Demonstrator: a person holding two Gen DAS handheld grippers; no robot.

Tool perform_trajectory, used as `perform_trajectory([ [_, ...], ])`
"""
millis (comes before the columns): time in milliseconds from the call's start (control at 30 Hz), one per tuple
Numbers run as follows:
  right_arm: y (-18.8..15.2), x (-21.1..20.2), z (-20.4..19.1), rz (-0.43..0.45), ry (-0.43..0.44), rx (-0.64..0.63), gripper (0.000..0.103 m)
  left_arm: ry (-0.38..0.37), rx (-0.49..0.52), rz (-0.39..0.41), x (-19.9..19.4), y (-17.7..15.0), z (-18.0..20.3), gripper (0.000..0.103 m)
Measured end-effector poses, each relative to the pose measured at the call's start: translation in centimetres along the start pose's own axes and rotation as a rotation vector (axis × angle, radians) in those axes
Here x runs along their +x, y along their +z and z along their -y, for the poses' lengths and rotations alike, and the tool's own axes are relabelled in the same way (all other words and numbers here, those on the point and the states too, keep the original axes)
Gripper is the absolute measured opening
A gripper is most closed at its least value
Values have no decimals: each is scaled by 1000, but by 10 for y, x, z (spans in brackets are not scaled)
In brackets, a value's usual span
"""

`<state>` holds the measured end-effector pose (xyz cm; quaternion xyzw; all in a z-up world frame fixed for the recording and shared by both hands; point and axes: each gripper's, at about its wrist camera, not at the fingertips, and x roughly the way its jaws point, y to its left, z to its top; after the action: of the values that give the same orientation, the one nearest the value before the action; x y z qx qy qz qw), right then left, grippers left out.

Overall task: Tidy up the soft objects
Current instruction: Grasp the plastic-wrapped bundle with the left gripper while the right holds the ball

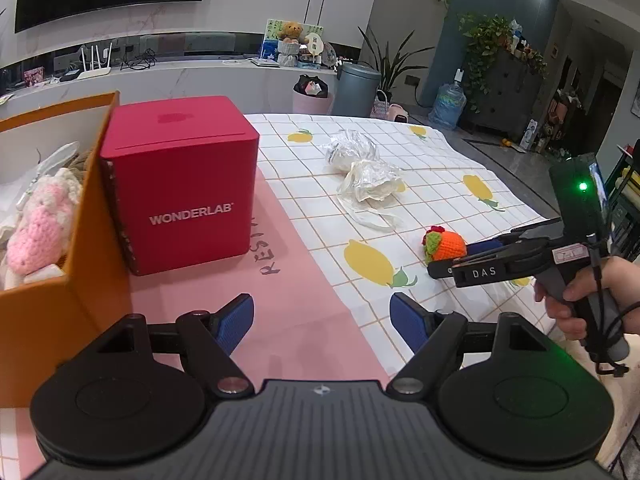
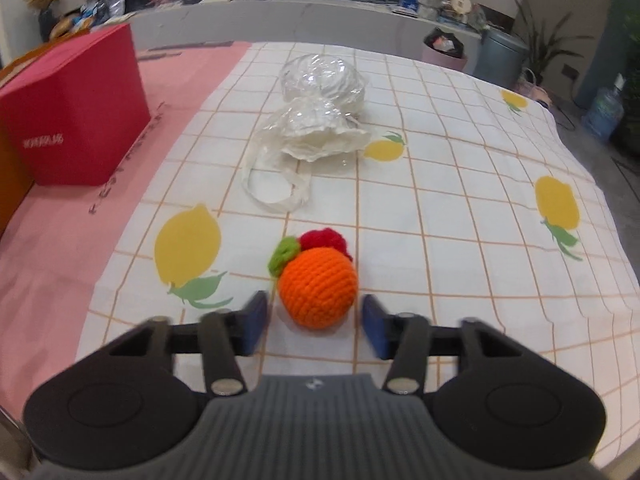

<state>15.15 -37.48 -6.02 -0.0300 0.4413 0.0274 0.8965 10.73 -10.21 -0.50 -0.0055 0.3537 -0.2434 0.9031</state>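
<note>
- an orange box (image 1: 44,300) stands at the far left of the table, open at the top, with a pink and white crochet plush toy (image 1: 38,224) and other pale soft things lying inside it.
- just beside it on the right stands a red cube-shaped box (image 1: 180,184) with "wonderlab" printed in white on its front; it rests on a pink mat (image 1: 288,312).
- the left gripper (image 1: 322,320) hovers low over the pink mat, its blue-padded fingers (image 1: 236,316) spread wide apart with nothing between them.
- to the right of the mat lies a white checked tablecloth (image 2: 460,208) printed with yellow lemons, covering the rest of the table.
- near the middle of the cloth sit two crumpled clear plastic bags with white soft contents (image 2: 320,112), touching each other, with thin handle loops trailing toward the camera.
- nearer the front lies a crochet orange fruit (image 2: 318,286) with a green leaf and a red tuft on its far side, resting on the cloth.
- the right gripper (image 2: 316,326) points down at the fruit; its fingers (image 2: 374,330) stand parted on either side of the fruit's near half, with a small gap on each side, so the pads are not pressing on it.
- in the left wrist view a hand (image 1: 580,300) grips the right gripper's handle at the far right, and a green light glows on the device.
</note>
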Motion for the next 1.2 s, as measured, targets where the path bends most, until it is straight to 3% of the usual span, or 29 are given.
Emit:
perform_trajectory([
  [133, 4, 7, -2, 17, -26, -32, 70, 26, -15, -4, -4, 2, 0, 91],
  [267, 11, 12, 1, 37, -2, -22, 70, 50, 4, -2, -4, 6, 7, 91],
  [567, 15, 20, 6, 34, 59, -73, 46, 92, 41, 29, 19, 33, 46, 91],
  [767, 21, 20, 18, -35, 66, -105, 45, 99, 71, 25, 68, 60, 77, 91],
  [933, 27, 24, 48, -99, 60, -53, 45, 69, 81, -46, 119, 92, 91, 91],
  [1200, 33, 27, 71, -134, 44, -27, 45, 213, -64, -124, 218, 145, 76, 91],
])
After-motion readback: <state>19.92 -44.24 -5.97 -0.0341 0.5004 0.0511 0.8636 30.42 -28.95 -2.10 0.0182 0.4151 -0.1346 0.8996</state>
